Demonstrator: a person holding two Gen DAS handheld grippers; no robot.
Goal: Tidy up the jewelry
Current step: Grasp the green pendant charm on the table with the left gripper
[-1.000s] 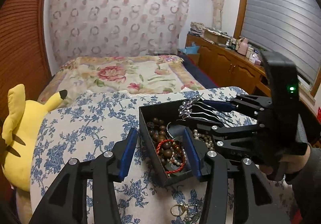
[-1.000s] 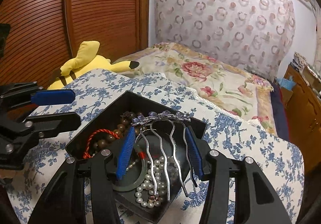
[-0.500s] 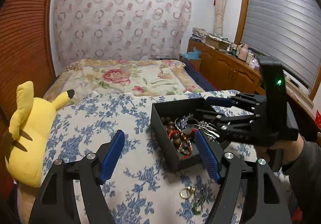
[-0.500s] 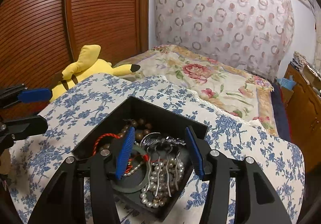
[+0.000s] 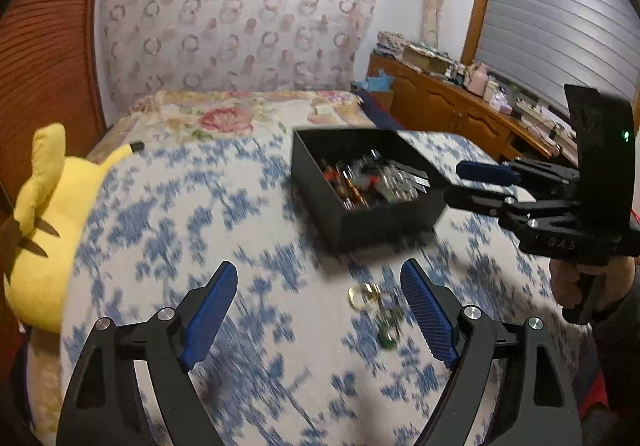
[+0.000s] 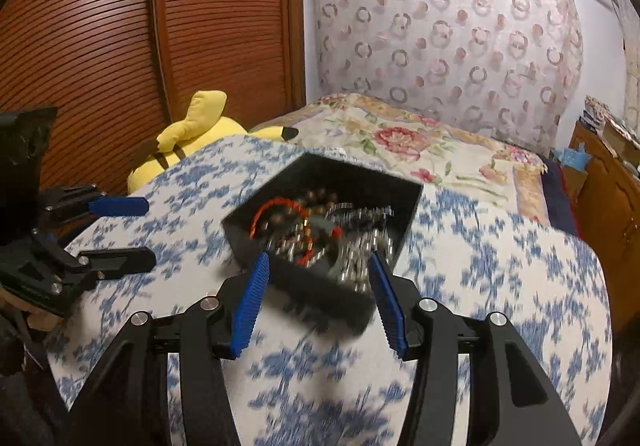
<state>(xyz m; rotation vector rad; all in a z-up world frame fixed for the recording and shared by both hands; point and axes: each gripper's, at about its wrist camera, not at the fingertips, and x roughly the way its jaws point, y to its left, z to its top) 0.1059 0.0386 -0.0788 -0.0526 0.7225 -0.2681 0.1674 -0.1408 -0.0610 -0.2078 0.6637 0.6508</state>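
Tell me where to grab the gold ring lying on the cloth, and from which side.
Grip the gold ring across its outer rim, coming down from above with the left gripper, whose jaws have just been opening and hold nothing. It seems to lie flat on the cloth, so only the rim offers a hold. Blur hides the small pieces beside it.

The black jewelry box [image 6: 320,230] is seen at twelve o'clock of the empty, parted right gripper [image 6: 318,302].

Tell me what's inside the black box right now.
The black box holds a tangled heap: a red cord bracelet, dark brown beads and silvery metal pieces. Motion blur hides finer detail, and whatever lies under the heap or along the near wall is covered.
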